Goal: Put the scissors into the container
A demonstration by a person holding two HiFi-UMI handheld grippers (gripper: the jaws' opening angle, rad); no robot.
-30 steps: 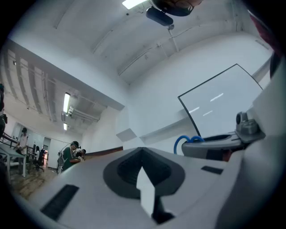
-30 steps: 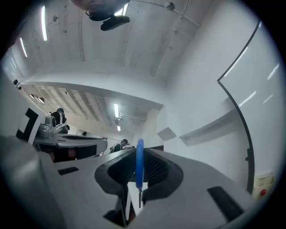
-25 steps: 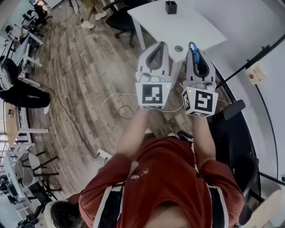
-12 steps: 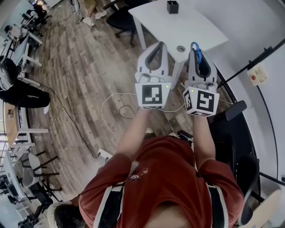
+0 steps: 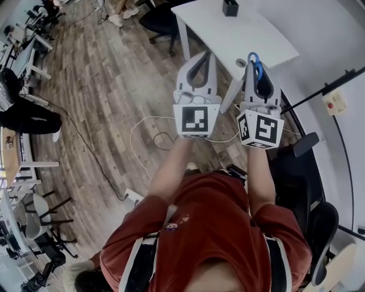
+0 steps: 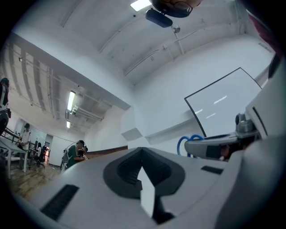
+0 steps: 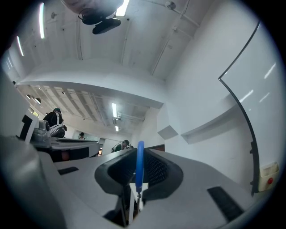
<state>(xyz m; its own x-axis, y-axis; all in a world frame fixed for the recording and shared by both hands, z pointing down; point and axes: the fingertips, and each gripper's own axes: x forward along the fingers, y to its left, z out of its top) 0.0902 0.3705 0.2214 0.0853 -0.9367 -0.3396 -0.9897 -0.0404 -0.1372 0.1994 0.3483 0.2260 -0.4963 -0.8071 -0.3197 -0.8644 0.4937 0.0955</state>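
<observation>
The scissors have blue handle loops that stick up out of my right gripper, which is shut on them. In the right gripper view the blue loop stands edge-on between the closed fingers. My left gripper is beside it on the left, shut with nothing in it, and its tips meet in the left gripper view. The container, a small black box, stands at the far end of the white table. Both grippers hover at the table's near corner, pointing slightly upward.
A round grommet sits in the table near the right gripper. A black office chair stands left of the table, another at my right. A white cable loops over the wooden floor. A white wall with a red-button box lies right.
Both grippers have moved forward toward the table, which now lies closer beneath them. The right gripper's hold on the scissors is unchanged.
</observation>
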